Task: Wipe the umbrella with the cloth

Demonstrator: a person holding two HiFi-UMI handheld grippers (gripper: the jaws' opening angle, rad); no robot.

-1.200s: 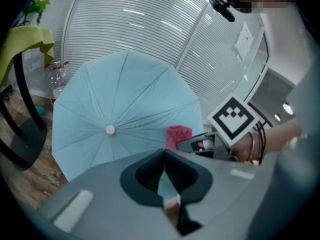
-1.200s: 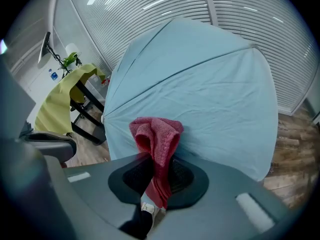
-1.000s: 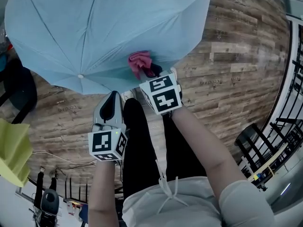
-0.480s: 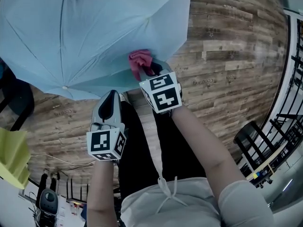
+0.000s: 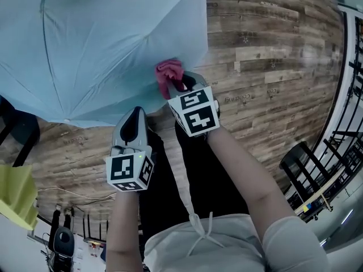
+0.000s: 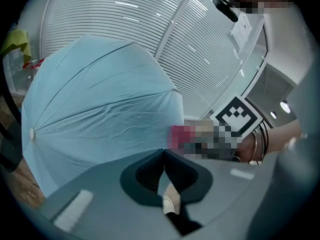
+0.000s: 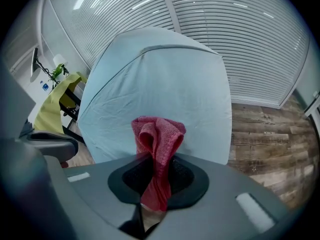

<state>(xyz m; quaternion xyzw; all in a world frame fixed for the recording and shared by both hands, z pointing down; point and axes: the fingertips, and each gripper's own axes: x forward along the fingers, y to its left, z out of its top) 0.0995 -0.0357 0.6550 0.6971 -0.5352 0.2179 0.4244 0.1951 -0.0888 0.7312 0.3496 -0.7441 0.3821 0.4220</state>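
Over plank floor (image 5: 272, 67): right hand-held gripper (image 5: 179, 85) clamps cloth (image 5: 169, 71) against umbrella (image 5: 102, 44); left hand-held gripper (image 5: 134, 117) clenched.

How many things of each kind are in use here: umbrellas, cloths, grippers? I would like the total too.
Light blue umbrella: 1
Pink cloth: 1
Grippers: 2, the left gripper and the right gripper
Total: 4

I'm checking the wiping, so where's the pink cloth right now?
In the head view the pink terry cloth sits near the middle, pinched in the right gripper at the near edge of the light blue fabric umbrella.
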